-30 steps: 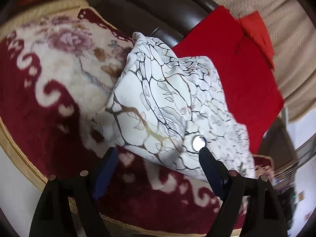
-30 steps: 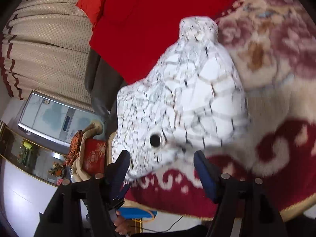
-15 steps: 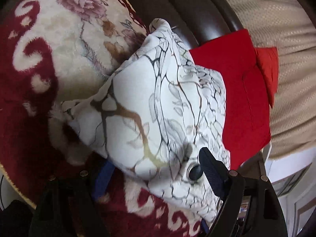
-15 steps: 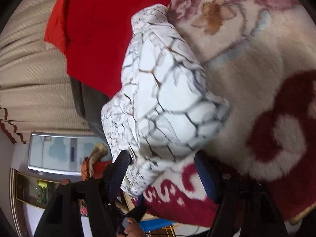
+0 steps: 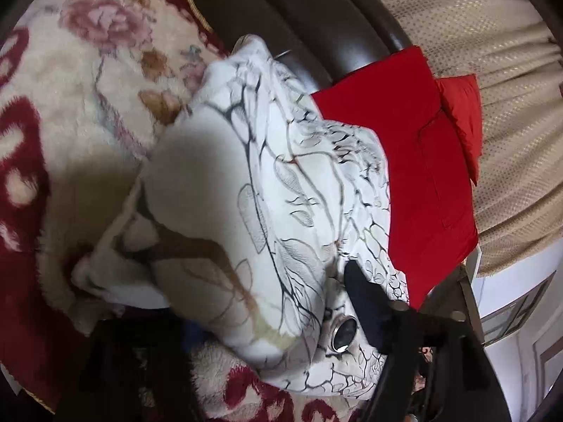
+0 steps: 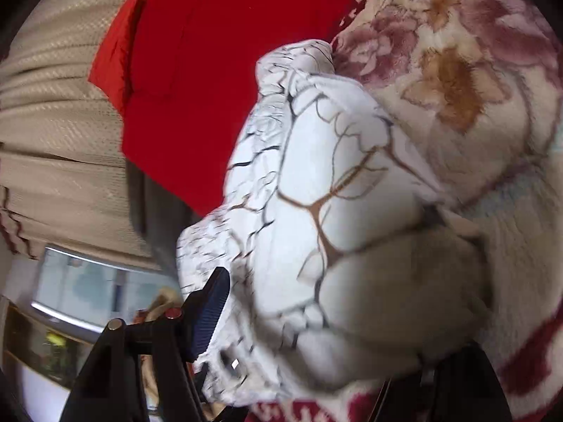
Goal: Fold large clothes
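A folded white garment [image 5: 267,211] with a black and gold crackle print and a metal button [image 5: 345,328] lies on a plush floral blanket [image 5: 88,81]. My left gripper [image 5: 271,302] straddles its near edge with the jaws wide apart; the right finger [image 5: 366,302] shows and the left one is hidden under the cloth. In the right wrist view the same garment [image 6: 334,211] fills the frame between the jaws of my right gripper [image 6: 334,320], which also stand wide apart; only the left finger [image 6: 211,313] shows.
A folded red garment [image 5: 404,161] lies behind the white one, also in the right wrist view [image 6: 218,70]. A dark leather sofa back [image 5: 281,17] and a beige curtain [image 5: 492,35] stand behind. A window [image 6: 95,292] shows at the left.
Both grippers have moved in over the white garment from either end. The cloth now lies between the jaws and covers one finger of each. Neither gripper has closed.
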Available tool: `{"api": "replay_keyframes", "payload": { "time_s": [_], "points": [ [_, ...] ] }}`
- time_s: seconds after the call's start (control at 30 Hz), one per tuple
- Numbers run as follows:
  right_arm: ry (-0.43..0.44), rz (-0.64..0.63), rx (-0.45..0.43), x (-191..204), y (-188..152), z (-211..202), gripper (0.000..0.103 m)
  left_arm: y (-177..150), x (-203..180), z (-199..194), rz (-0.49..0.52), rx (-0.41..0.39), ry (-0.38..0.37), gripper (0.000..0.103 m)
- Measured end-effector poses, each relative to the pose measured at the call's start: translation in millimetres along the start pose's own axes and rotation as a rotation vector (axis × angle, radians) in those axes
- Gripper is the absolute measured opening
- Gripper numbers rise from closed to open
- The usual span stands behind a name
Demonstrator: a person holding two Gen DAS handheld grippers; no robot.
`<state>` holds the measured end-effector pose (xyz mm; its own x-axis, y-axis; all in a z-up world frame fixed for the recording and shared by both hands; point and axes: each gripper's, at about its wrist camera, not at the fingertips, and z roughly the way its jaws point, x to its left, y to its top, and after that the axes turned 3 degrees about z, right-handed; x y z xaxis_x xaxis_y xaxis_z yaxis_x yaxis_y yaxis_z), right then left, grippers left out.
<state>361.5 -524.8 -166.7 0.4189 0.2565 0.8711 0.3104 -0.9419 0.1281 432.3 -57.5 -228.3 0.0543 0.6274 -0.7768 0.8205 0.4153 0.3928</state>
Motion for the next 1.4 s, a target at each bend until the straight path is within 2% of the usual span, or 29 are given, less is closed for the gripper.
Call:
{"api": "replay_keyframes", "payload": {
  "time_s": [0.07,0.1,0.13,0.17,0.2,0.3,0.43,0.63,0.7,0.77,0.83,0.87,0.9,0.93,0.97,1.0,1.03,1.1,1.17,1.27,1.3,1.37,1.4],
  "points": [
    [-0.008,-0.025,-0.03,4.2,2.6,4.4,0.066,1.1,0.5,1.3,-0.009,-0.012,-0.016,0.073],
    [-0.025,-0.062,-0.042,7.7,2.4,6.3,0.043,1.3,0.7,1.1,-0.006,-0.013,-0.021,0.073],
    [-0.047,-0.096,-0.041,10.7,2.1,8.7,0.036,2.2,0.0,1.2,0.0,-0.018,-0.025,0.068],
    [-0.063,-0.113,-0.045,11.4,0.9,8.4,0.034,2.8,-0.4,1.1,0.009,-0.021,-0.019,0.05],
    [-0.062,-0.12,-0.055,13.2,-0.6,5.5,0.03,3.4,-0.5,0.4,0.02,-0.021,-0.011,0.036],
    [-0.106,-0.241,-0.098,33.4,-10.6,-3.7,0.023,5.6,-2.2,-2.7,0.035,-0.026,-0.024,0.018],
    [-0.149,-0.363,-0.154,49.9,-30.2,-24.3,0.018,6.8,-18.9,-17.8,0.135,-0.057,-0.039,0.011],
    [-0.168,-0.489,-0.198,63.7,-51.3,-64.8,0.014,-2.3,-24.5,-43.2,0.179,-0.034,-0.073,0.01],
    [-0.172,-0.498,-0.189,60.3,-59.8,-78.6,0.014,-9.8,-23.7,-52.8,0.195,-0.024,-0.062,0.01],
    [-0.197,-0.476,-0.135,52.7,-65.5,-76.1,0.015,-16.4,-16.3,-57.5,0.188,0.006,-0.042,0.01],
    [-0.23,-0.407,-0.058,34.9,-61.9,-69.8,0.02,-15.6,-3.1,-49.1,0.107,0.065,-0.032,0.016],
    [-0.227,-0.339,-0.017,23.3,-56.2,-66.9,0.022,-15.2,2.3,-47.3,0.072,0.081,-0.029,0.025],
    [-0.208,-0.253,0.022,13.7,-49.2,-65.6,0.028,-13.4,9.5,-45.2,0.022,0.096,-0.026,0.036],
    [-0.191,-0.189,0.046,7.4,-44.6,-67.4,0.039,-11.6,16.8,-44.7,-0.027,0.102,-0.026,0.043],
    [-0.183,-0.153,0.059,4.3,-41.7,-69.6,0.049,-9.9,20.9,-45.3,-0.058,0.095,-0.026,0.054],
    [-0.183,-0.126,0.063,2.2,-39.5,-74.2,0.071,-8.1,24.5,-46.7,-0.085,0.079,-0.027,0.061],
    [-0.181,-0.1,0.052,0.1,-37.9,-84.3,0.075,-6.4,25.6,-46.7,-0.097,0.071,-0.03,0.063],
    [-0.175,-0.099,0.066,0.3,-35.7,-97.7,0.075,-2.9,25.7,-44.9,-0.102,0.071,-0.038,0.064],
    [-0.215,-0.126,0.102,2.4,-32.6,-111.2,0.075,-1.0,25.0,-42.4,-0.109,0.067,-0.043,0.064],
    [-0.253,-0.202,0.07,13.8,-24.0,-142.2,0.075,-2.2,19.7,-38.4,-0.106,0.048,-0.054,0.062],
    [-0.264,-0.23,0.045,19.3,-20.1,-151.8,0.073,-1.3,16.3,-34.4,-0.099,0.041,-0.05,0.061],
    [-0.261,-0.29,-0.03,36.3,-11.2,-166.1,0.073,0.7,6.7,-26.3,-0.075,0.031,-0.04,0.048],
    [-0.247,-0.322,-0.054,46.3,-6.7,-166.9,0.072,2.0,3.2,-23.0,-0.06,0.027,-0.033,0.046]
  ]
}}
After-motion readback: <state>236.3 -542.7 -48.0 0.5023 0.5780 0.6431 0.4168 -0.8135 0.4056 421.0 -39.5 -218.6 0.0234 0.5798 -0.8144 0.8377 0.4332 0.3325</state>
